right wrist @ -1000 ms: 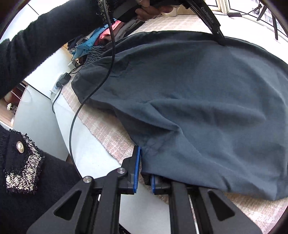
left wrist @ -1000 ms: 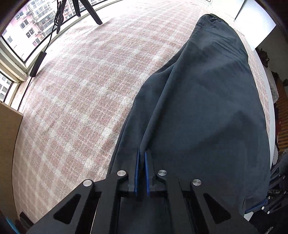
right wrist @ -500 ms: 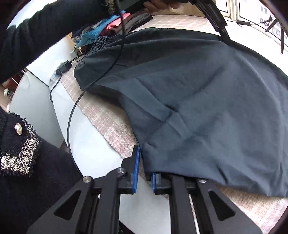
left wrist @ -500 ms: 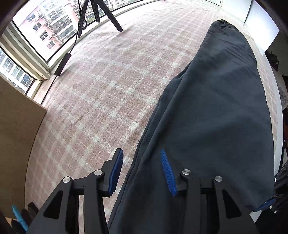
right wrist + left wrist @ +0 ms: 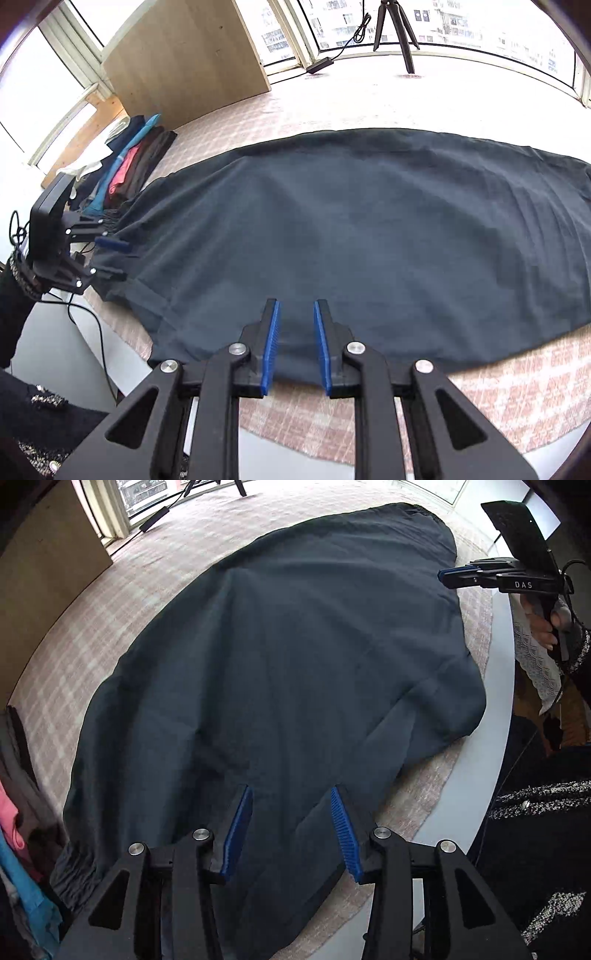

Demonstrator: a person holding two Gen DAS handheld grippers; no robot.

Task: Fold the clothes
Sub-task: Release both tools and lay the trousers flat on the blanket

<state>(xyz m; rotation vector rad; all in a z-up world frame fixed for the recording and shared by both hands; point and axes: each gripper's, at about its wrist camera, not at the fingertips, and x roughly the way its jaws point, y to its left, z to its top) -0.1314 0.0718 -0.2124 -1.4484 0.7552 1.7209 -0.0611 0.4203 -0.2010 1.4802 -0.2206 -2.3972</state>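
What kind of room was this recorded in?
Probably a high-rise flat's sunroom used for laundry: wide windows look onto apartment blocks, a dark garment lies spread on a plaid-covered table, and a stack of folded clothes waits at one end.

— Item under inspection?
— One dark slate-blue garment (image 5: 288, 672), spread flat, lightly creased, on the checked cloth.
— Distinguishing features?
— Gathered elastic band at one end; a hem lies near the worktop's edge.
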